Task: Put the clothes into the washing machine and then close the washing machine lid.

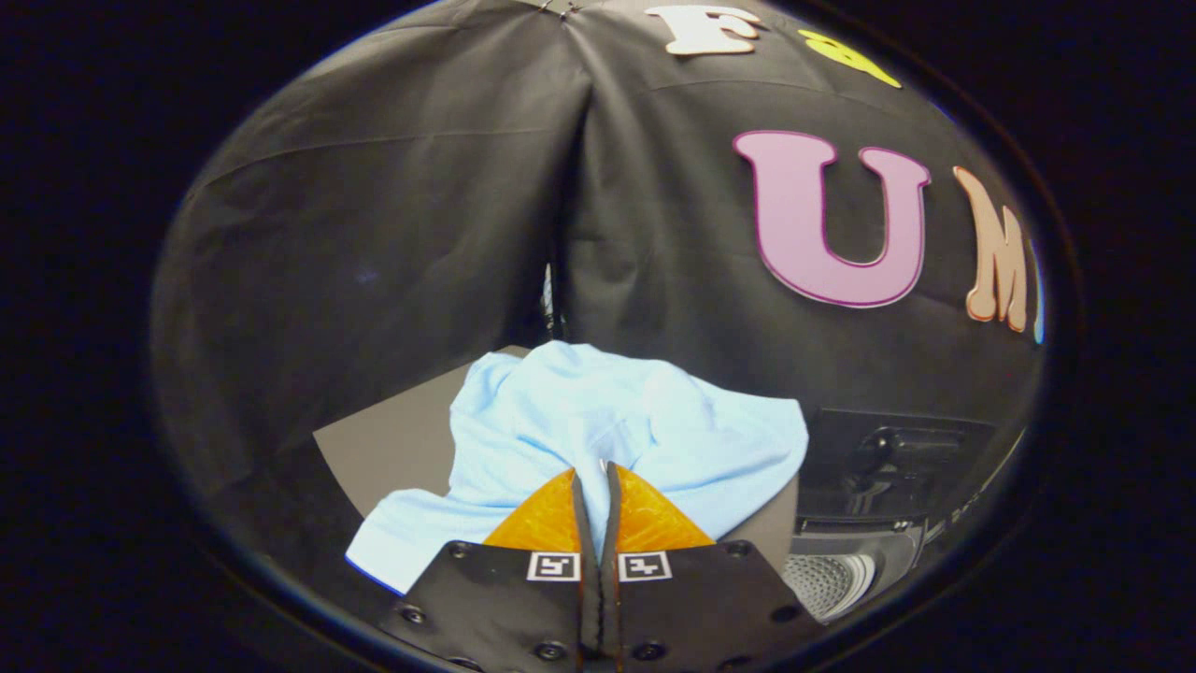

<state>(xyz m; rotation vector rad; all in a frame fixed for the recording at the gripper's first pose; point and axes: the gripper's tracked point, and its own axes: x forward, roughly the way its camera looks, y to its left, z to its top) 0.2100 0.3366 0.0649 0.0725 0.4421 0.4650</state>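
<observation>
Gripper (595,465) with jaws pressed together, pinching a fold of light blue clothes (598,421); cloth draped over grey table (392,449), hem past its near edge; washing machine (864,523) open just right, apart from cloth

We are seeing a pale blue, soft cloth garment (598,421) lying crumpled in a loose heap on a flat grey surface, bunching up highest at its middle, with one flap trailing down over the near edge. The gripper's (596,467) two fingers are pressing together at the garment's near fold, pinching a bit of cloth between them. Just beside the garment, to the right and lower, a dark washing machine (878,495) is standing open, showing its perforated metal drum (827,575).
</observation>
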